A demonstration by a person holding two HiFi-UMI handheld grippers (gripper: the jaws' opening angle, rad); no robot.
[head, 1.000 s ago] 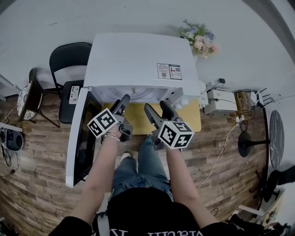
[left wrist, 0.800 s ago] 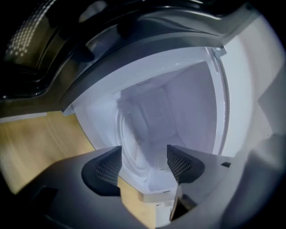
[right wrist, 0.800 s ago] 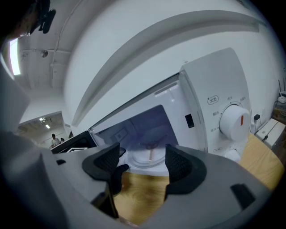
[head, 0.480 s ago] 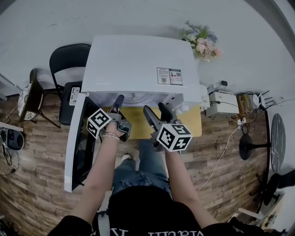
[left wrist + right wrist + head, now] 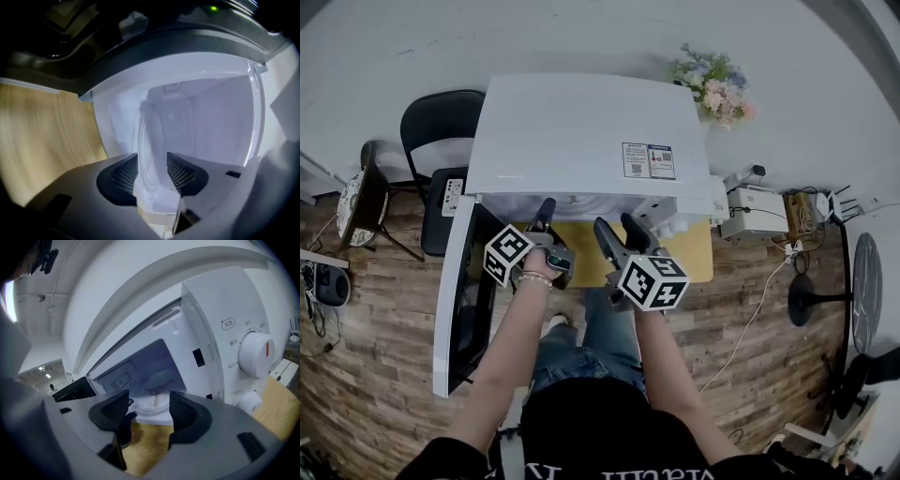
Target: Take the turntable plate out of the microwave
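Note:
A white microwave (image 5: pixel 581 131) stands on a light wood table (image 5: pixel 696 255), with its door (image 5: pixel 455 300) swung open to the left. The clear glass turntable plate (image 5: pixel 151 136) lies inside the cavity. My left gripper (image 5: pixel 544 214) is rolled onto its side at the oven mouth. In the left gripper view (image 5: pixel 152 165) the plate's rim runs between its jaws. These have just been closing; I see no firm press. My right gripper (image 5: pixel 617 225) hangs before the opening, to the right. Its jaws (image 5: pixel 149 398) have just been closing slightly, with nothing between them. The plate (image 5: pixel 155 406) shows beyond them.
The control knob (image 5: pixel 255 352) sits on the microwave's right panel. A black chair (image 5: pixel 441 117) stands at the left behind the door. Flowers (image 5: pixel 712 84) and a white box (image 5: pixel 755 211) with cables are at the right. The person's legs are below the table edge.
My left gripper has rolled about its own axis and sunk a little at the oven mouth, and its jaws have narrowed. The right gripper has barely moved.

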